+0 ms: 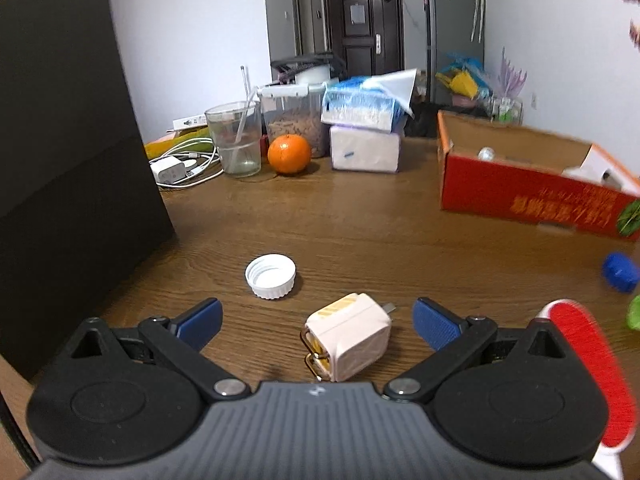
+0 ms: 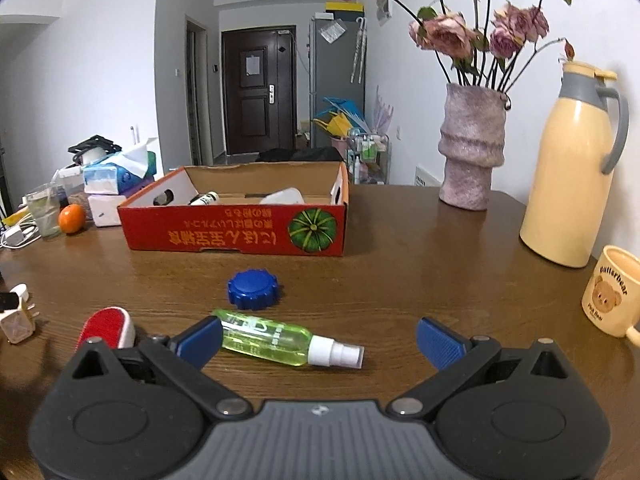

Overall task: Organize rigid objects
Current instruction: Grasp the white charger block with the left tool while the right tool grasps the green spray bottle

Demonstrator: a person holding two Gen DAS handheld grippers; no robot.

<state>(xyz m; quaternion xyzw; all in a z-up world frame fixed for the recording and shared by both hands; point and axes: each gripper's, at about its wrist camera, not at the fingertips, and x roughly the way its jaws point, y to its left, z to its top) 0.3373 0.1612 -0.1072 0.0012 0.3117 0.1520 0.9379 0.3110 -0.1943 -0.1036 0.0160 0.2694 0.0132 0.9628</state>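
My left gripper (image 1: pixel 316 322) is open, its blue fingers on either side of a white plug adapter (image 1: pixel 348 342) lying on the wooden table; nothing is held. A white bottle cap (image 1: pixel 271 276) lies just beyond it, open side up. My right gripper (image 2: pixel 318 336) is open over a green spray bottle (image 2: pixel 276 338) lying on its side, its white nozzle pointing right. A blue cap (image 2: pixel 253 289) lies beyond the bottle. A red lint brush (image 2: pixel 106 326) lies left of it. The red cardboard box (image 2: pixel 236 236) holds a few items.
A black box (image 1: pixel 68 168) stands at the left. A glass cup (image 1: pixel 236 138), an orange (image 1: pixel 289 153), tissue packs (image 1: pixel 364 148) and chargers sit at the back. A vase (image 2: pixel 472 148), a yellow thermos (image 2: pixel 572 176) and a bear mug (image 2: pixel 612 292) stand at the right.
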